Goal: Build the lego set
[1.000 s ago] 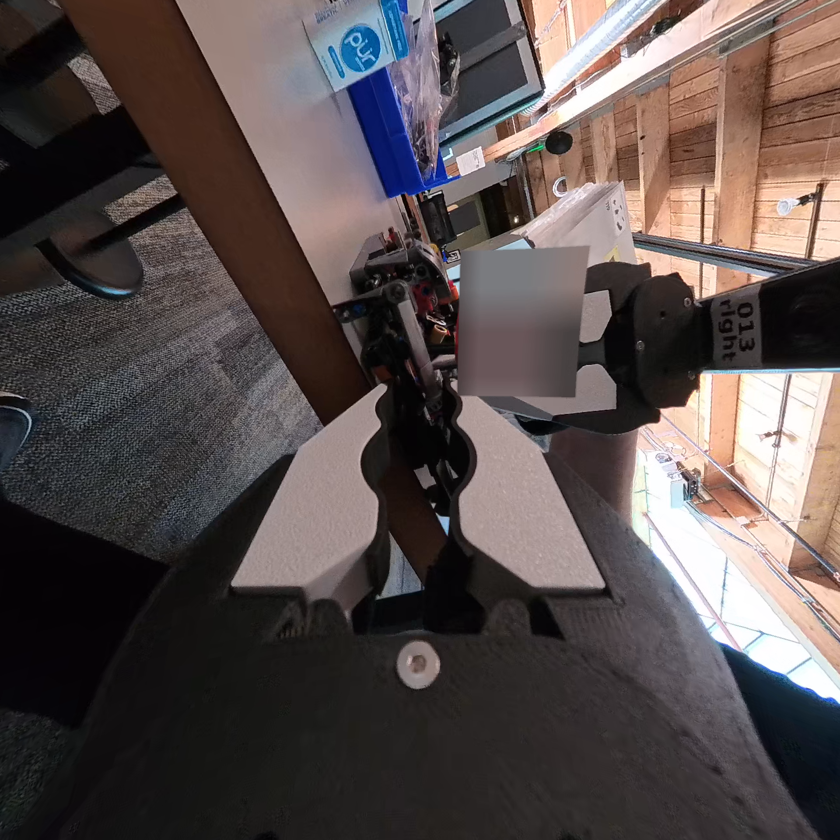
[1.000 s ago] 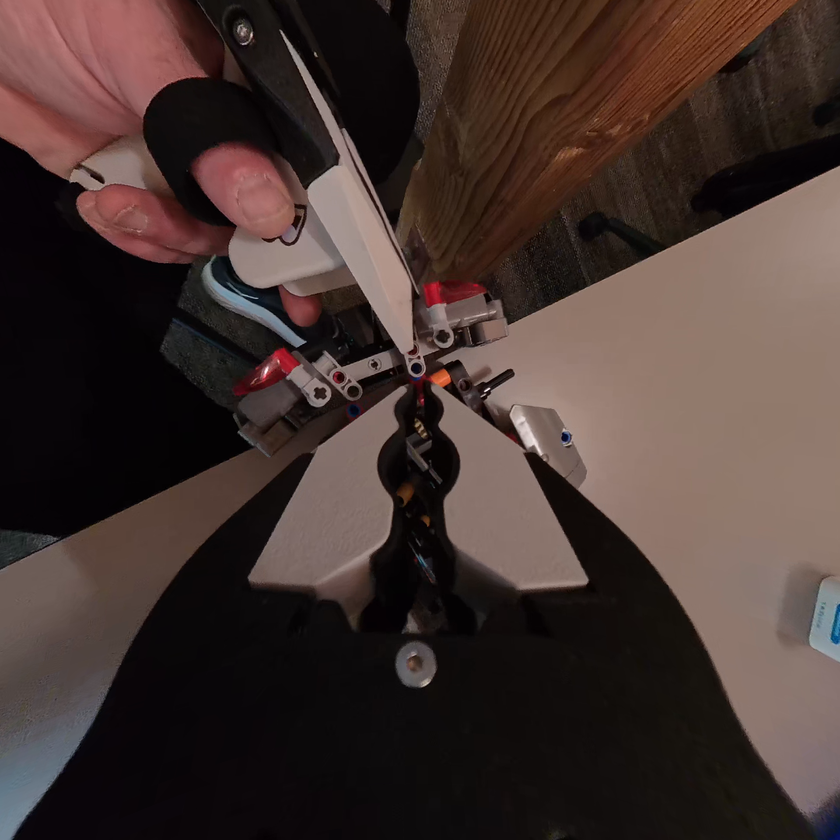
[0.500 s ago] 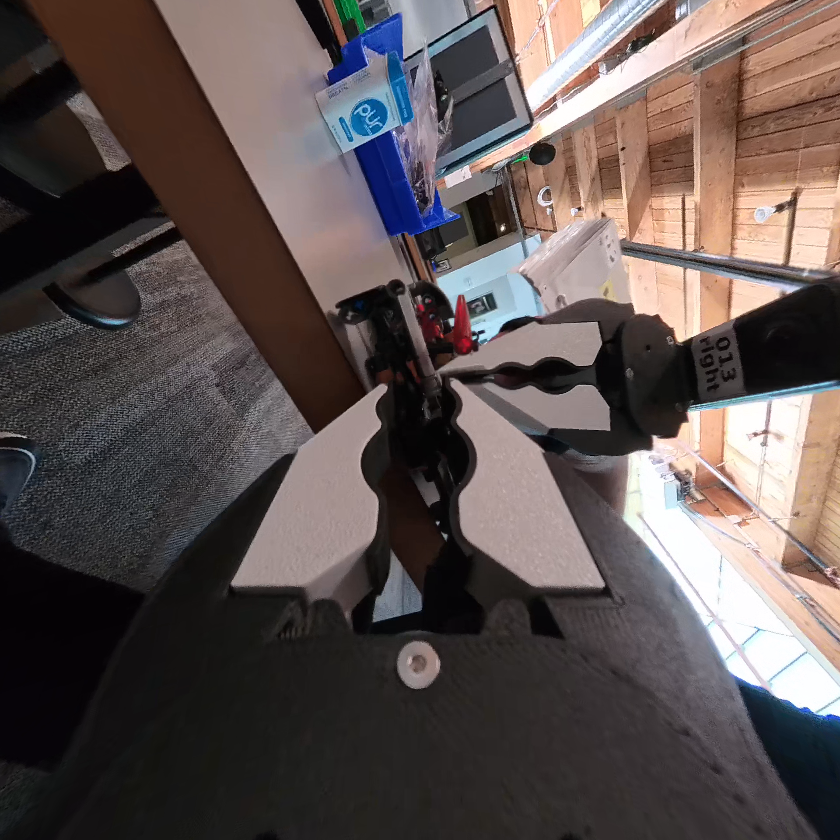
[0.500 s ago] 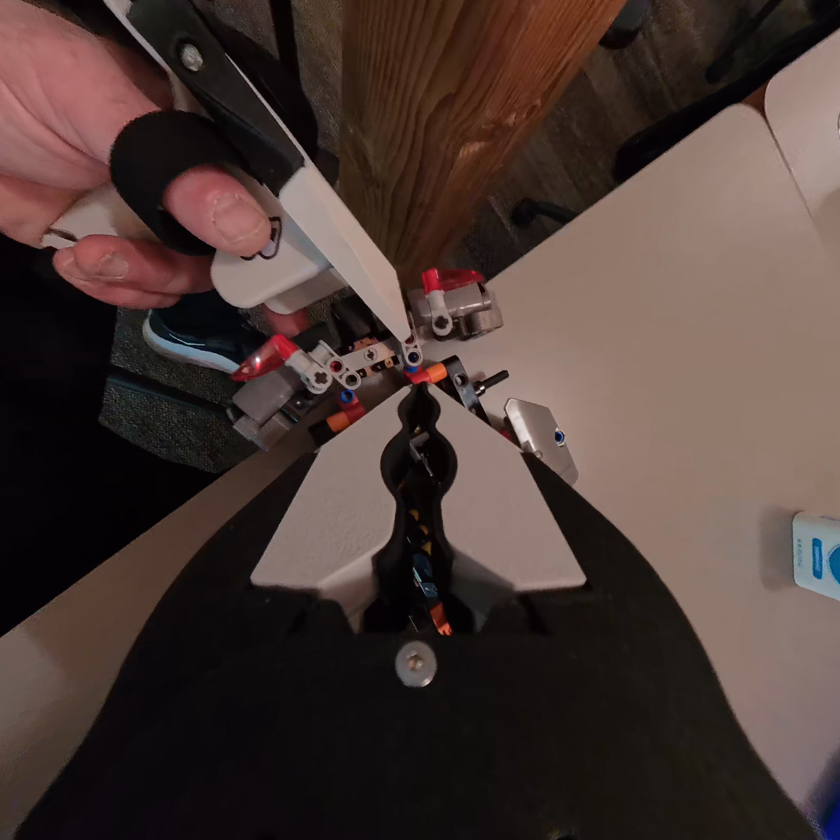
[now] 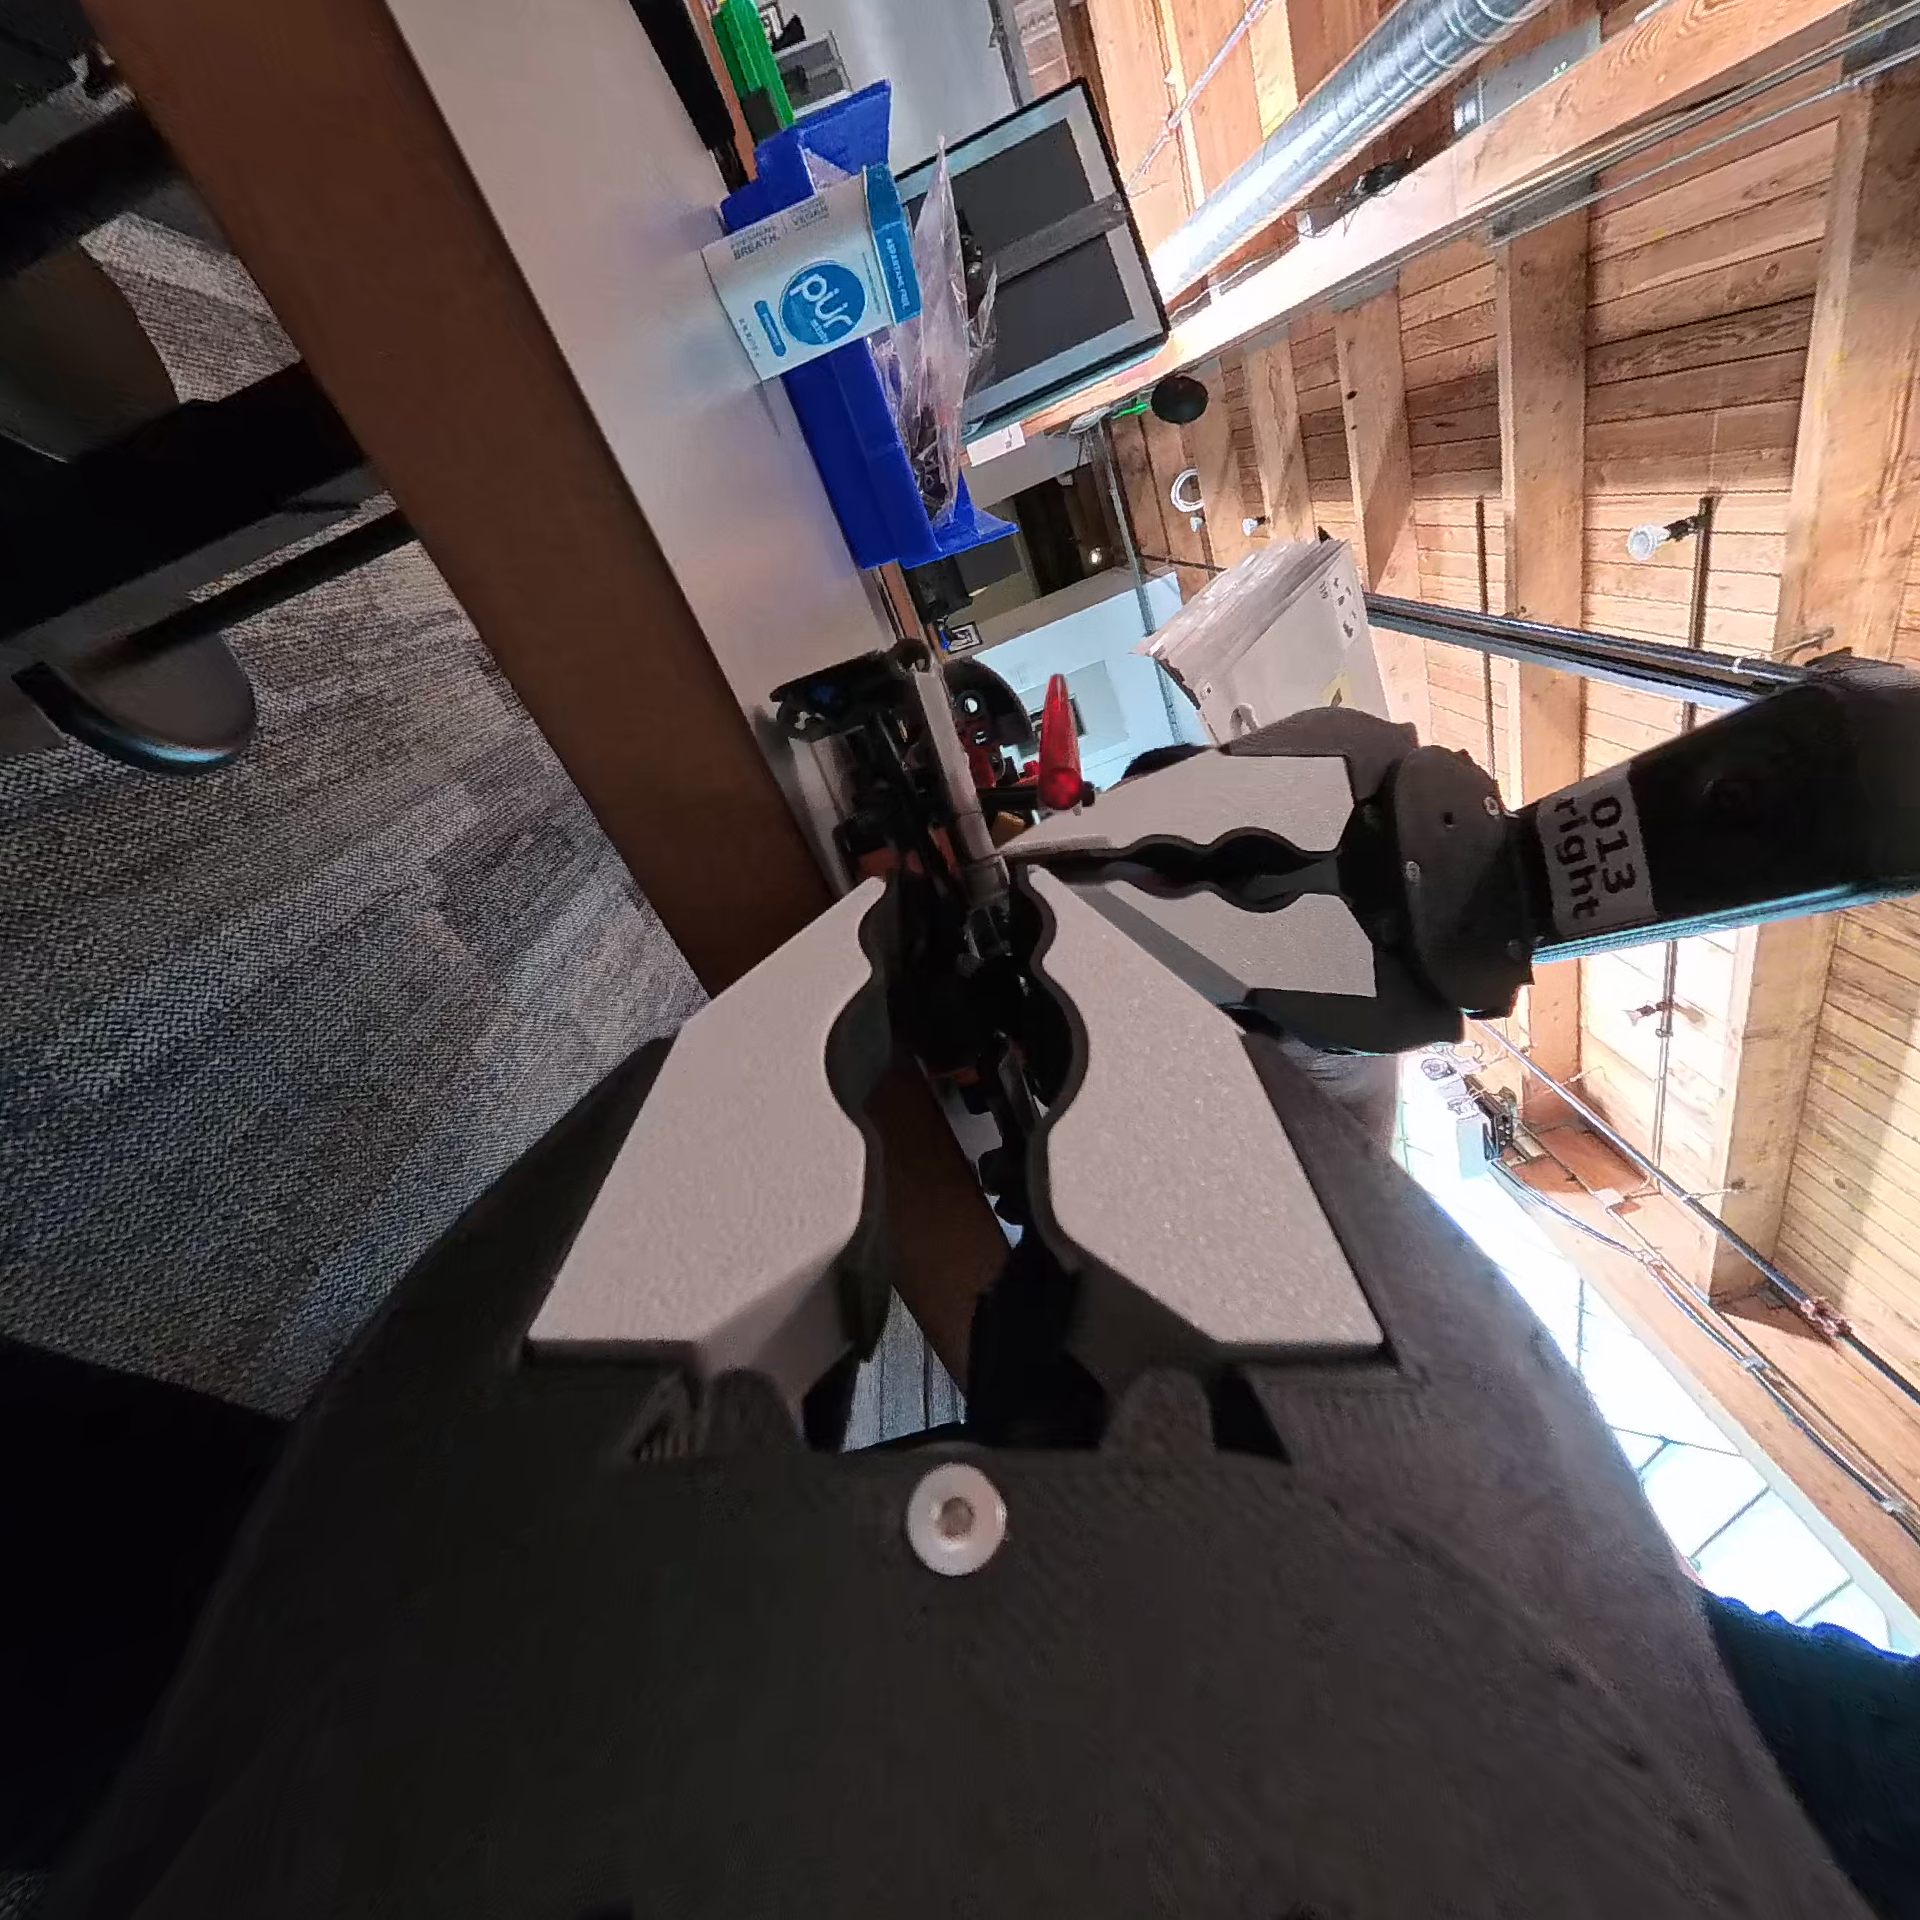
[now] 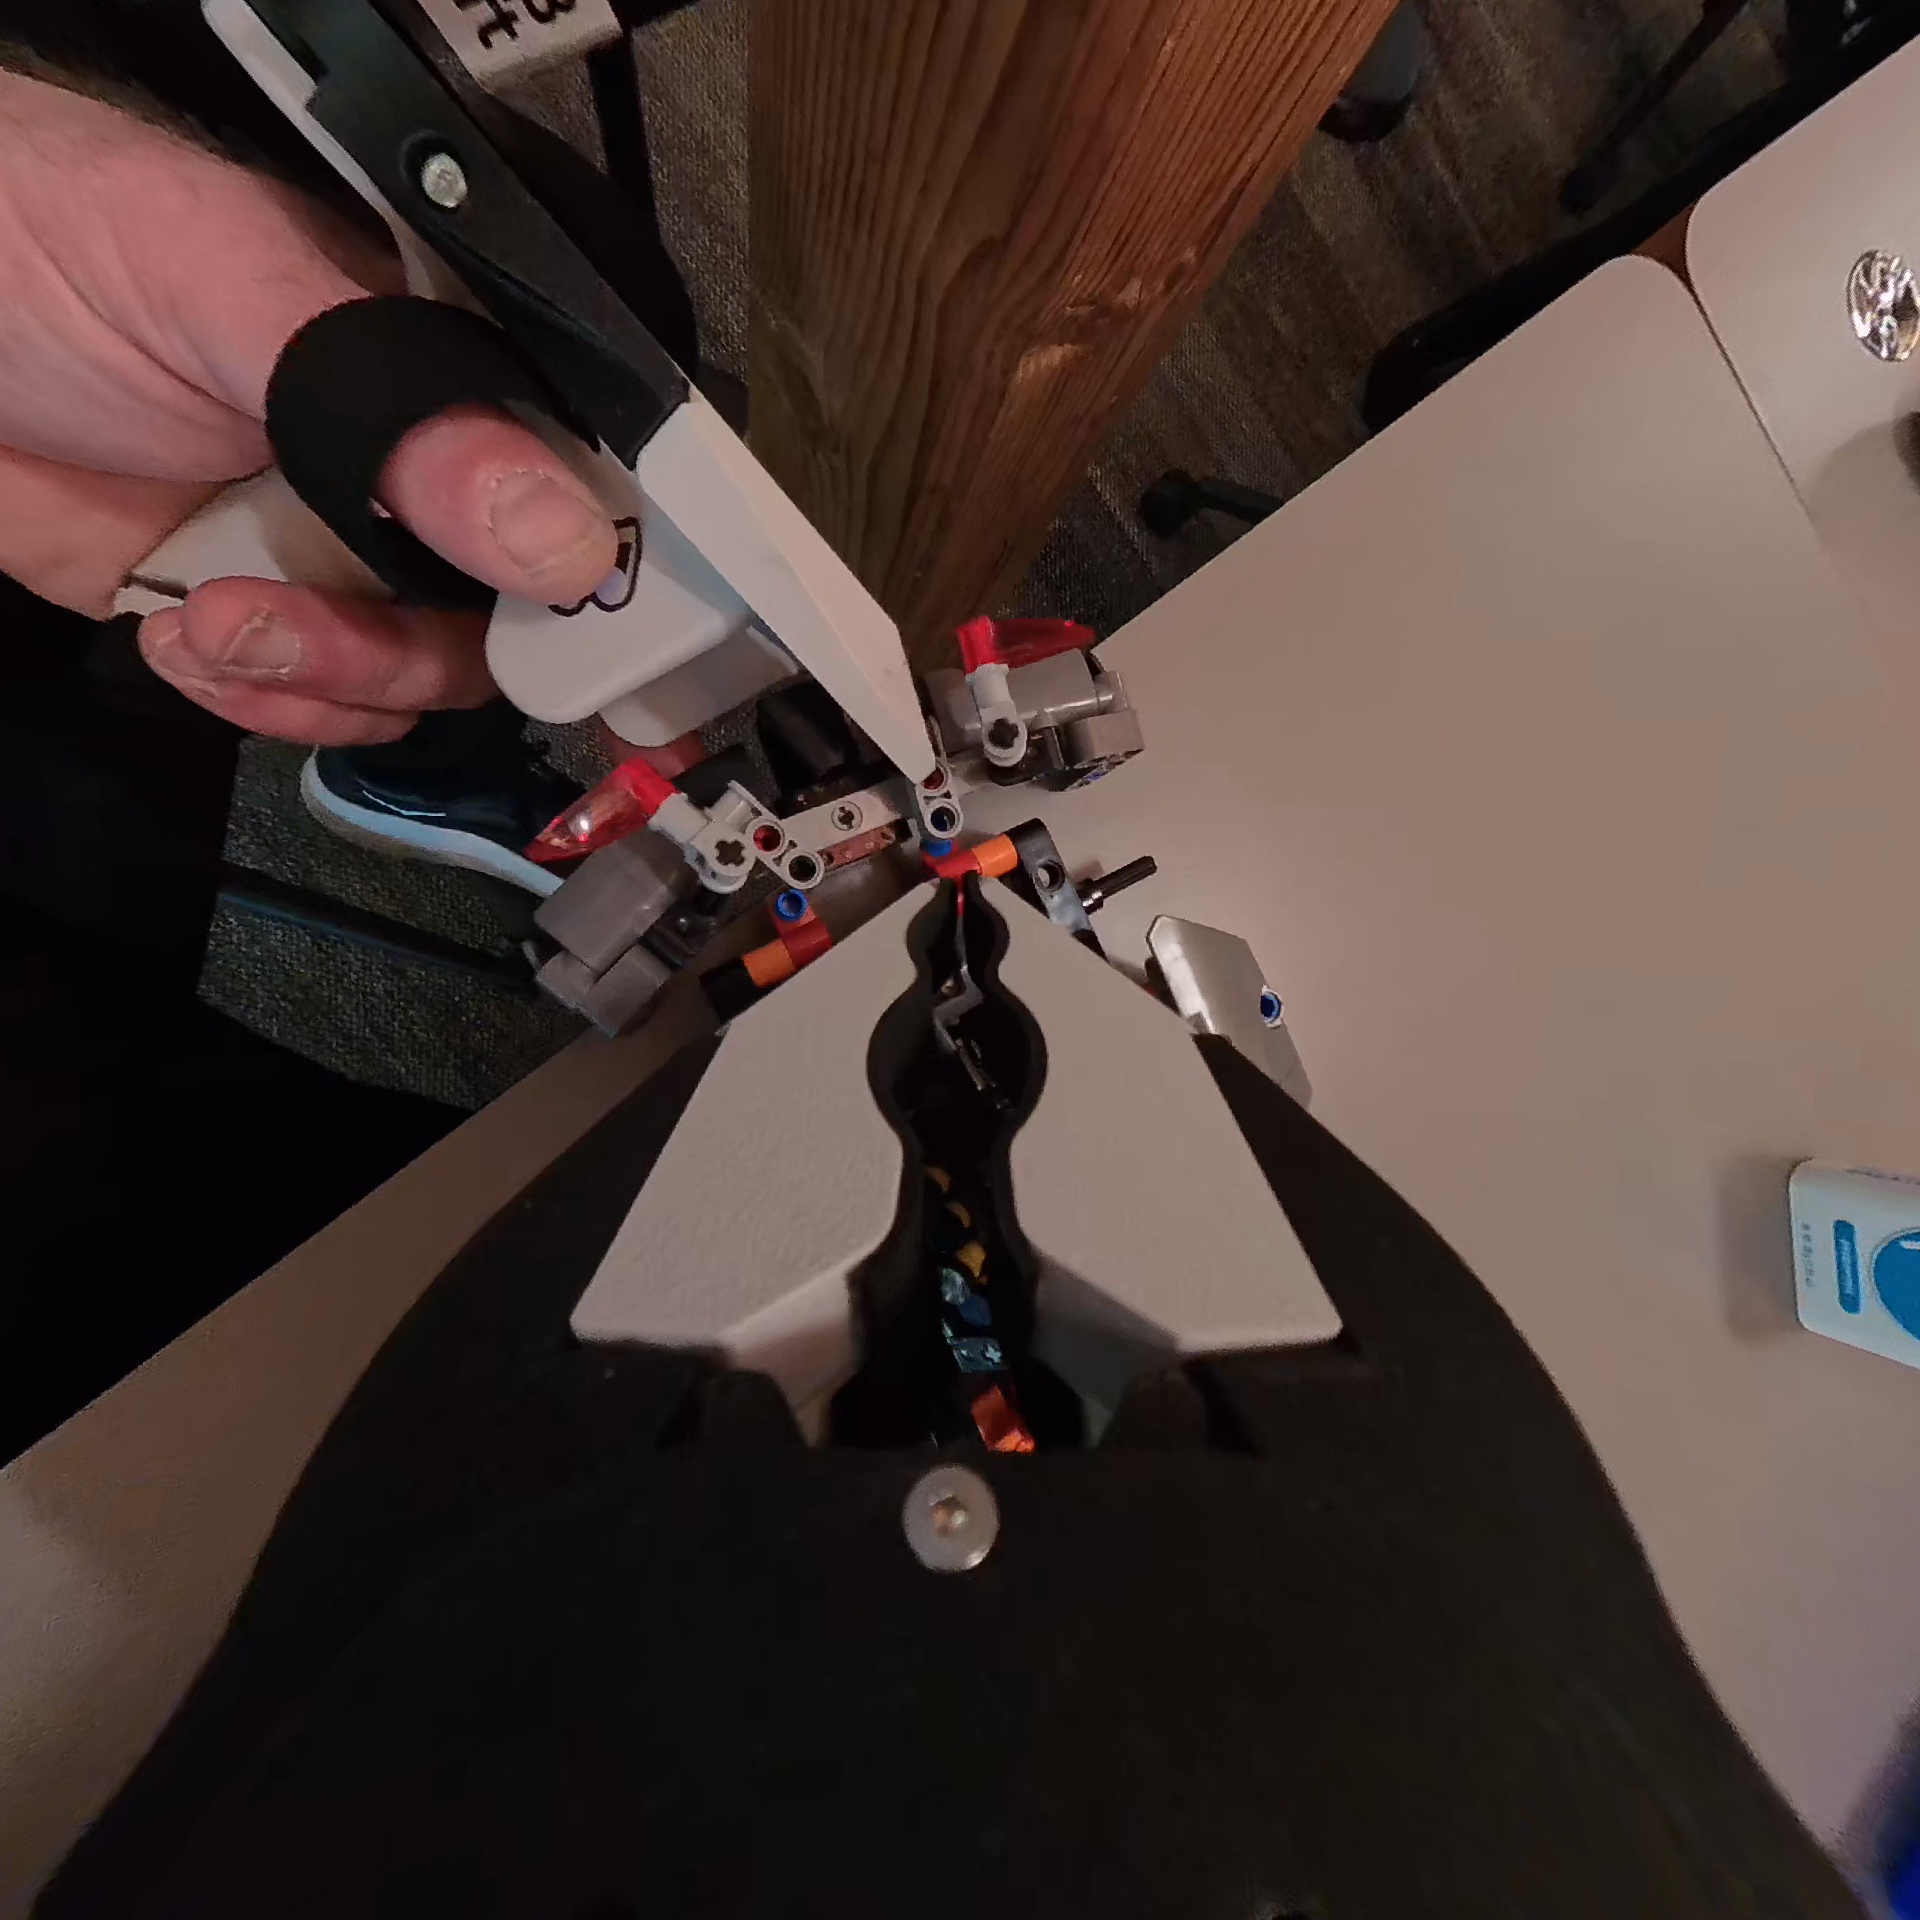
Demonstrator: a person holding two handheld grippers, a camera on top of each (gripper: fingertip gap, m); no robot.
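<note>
The Lego model (image 6: 831, 831) is a grey and black Technic build with red clear tips, orange and blue pins. It sits at the white table's (image 6: 1455, 727) edge beside a wooden post (image 6: 987, 312). My right gripper (image 6: 951, 883) is shut on the model's near side, and small parts show between its fingers. My left gripper (image 5: 956, 894) is shut on the model (image 5: 914, 769) from the other side. In the right wrist view a hand holds the left gripper (image 6: 920, 764), which comes in from the upper left. The right gripper (image 5: 1013, 854) meets the left gripper's tips in the left wrist view.
A loose grey panel piece (image 6: 1226, 997) lies on the table right of my right gripper. A small white and blue box (image 6: 1860, 1262) lies farther right and also shows in the left wrist view (image 5: 810, 301). A blue bin (image 5: 873, 457) holds plastic bags. Grey carpet (image 5: 260, 935) lies below the table's edge.
Both grippers stay shut on the model. The pair has tilted together, so the post now looks more upright and the small box sits lower in the left wrist view.
</note>
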